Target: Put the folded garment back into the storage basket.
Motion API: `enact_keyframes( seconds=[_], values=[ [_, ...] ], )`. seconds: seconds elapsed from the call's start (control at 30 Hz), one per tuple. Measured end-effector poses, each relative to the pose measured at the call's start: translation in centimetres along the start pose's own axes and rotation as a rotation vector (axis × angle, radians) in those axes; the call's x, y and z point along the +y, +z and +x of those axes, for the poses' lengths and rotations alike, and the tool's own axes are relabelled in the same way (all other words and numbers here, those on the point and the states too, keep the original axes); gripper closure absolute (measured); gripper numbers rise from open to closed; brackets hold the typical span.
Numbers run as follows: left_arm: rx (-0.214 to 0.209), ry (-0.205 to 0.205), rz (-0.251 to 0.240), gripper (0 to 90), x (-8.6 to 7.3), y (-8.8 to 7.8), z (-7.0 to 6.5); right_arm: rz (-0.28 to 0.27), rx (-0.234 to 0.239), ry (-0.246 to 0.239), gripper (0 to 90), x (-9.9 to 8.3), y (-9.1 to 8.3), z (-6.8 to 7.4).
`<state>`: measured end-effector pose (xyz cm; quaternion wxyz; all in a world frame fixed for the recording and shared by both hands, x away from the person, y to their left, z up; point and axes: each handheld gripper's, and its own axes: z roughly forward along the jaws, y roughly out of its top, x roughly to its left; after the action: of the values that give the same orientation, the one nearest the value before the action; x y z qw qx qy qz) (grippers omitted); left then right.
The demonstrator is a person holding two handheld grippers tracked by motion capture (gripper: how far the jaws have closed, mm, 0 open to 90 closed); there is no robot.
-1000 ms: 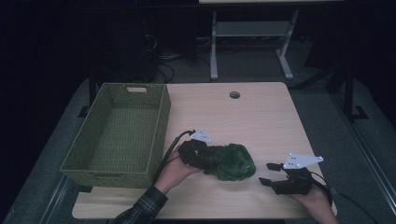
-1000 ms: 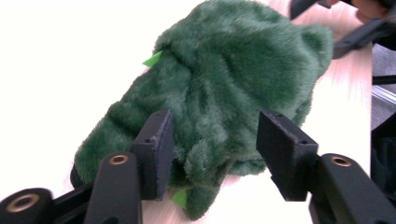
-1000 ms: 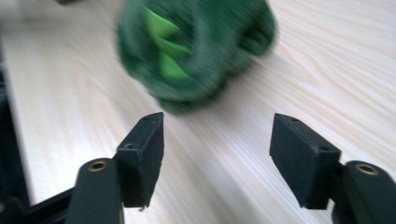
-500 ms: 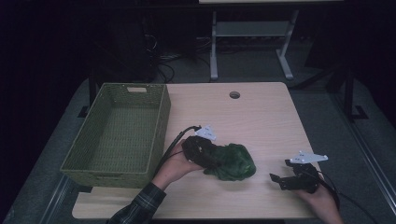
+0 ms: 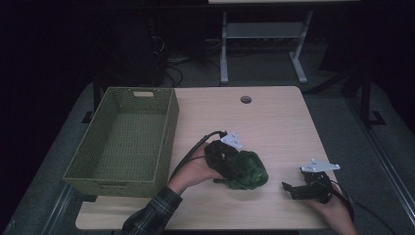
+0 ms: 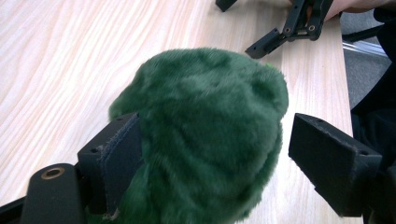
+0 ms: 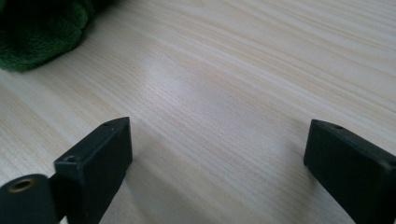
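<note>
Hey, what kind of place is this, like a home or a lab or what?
Most likely a lab or recording workspace, not a home. A bare light wooden table with a cable hole stands in a dark room, with loose cables on the floor and a grey metal stand behind.

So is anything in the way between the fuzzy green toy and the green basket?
Nothing visible. The fuzzy green toy lies right of the basket, with bare table and the left gripper around it.

Basket (image 5: 122, 142) left on table (image 5: 274, 122); plush toy (image 5: 247, 170) right of it.
</note>
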<state>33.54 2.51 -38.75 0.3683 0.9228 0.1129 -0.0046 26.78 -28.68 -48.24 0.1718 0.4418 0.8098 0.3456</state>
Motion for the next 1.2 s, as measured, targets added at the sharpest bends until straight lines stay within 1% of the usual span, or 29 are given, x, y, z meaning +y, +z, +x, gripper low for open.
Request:
enact_keyframes(
  seconds=[0.1,0.23,0.37,0.53,0.57,0.67,0.7,0.77,0.8,0.83,0.93,1.0,1.2],
  values=[
    [-0.001,0.019,0.031,15.5,0.3,0.9,0.0,-0.002,0.005,-0.004,5.8,0.0,0.1,0.0],
    [-0.012,0.027,0.062,14.4,0.4,1.9,-0.1,0.009,0.013,-0.008,3.2,0.0,0.1,0.1],
    [-0.008,0.044,0.108,13.6,0.3,2.8,-0.1,0.009,0.013,-0.01,3.1,0.0,0.1,0.1],
    [-0.004,0.054,0.128,13.6,0.1,3.6,-0.2,0.009,0.013,-0.01,3.1,0.0,0.1,0.1],
    [0.002,0.062,0.146,13.6,-0.1,4.0,-0.2,0.009,0.013,-0.009,3.1,0.0,0.1,0.1],
    [0.017,0.076,0.174,13.6,-0.3,4.5,-0.2,0.01,0.014,-0.009,3.1,0.0,0.1,0.1],
    [0.02,0.083,0.179,13.6,-0.3,4.6,-0.2,0.01,0.013,-0.009,3.1,0.0,0.1,0.1],
    [0.019,0.085,0.182,13.6,-0.3,4.7,-0.3,0.01,0.013,-0.008,3.1,0.0,0.1,0.1],
    [0.024,0.094,0.197,13.6,-0.4,4.9,-0.4,0.01,0.013,-0.008,3.1,0.0,0.1,0.1],
    [0.024,0.094,0.197,13.7,-0.4,4.9,-0.4,0.01,0.013,-0.008,3.1,0.0,0.1,0.1],
    [0.037,0.126,0.243,13.7,-0.7,5.8,-0.7,0.01,0.013,-0.009,3.1,0.0,0.1,0.1],
    [0.05,0.138,0.253,13.7,-0.8,6.0,-0.8,0.01,0.013,-0.008,3.1,0.0,0.1,0.1],
    [0.064,0.148,0.271,15.4,-0.8,6.2,-0.9,0.01,0.013,-0.009,3.1,0.0,0.1,0.1]
  ],
)
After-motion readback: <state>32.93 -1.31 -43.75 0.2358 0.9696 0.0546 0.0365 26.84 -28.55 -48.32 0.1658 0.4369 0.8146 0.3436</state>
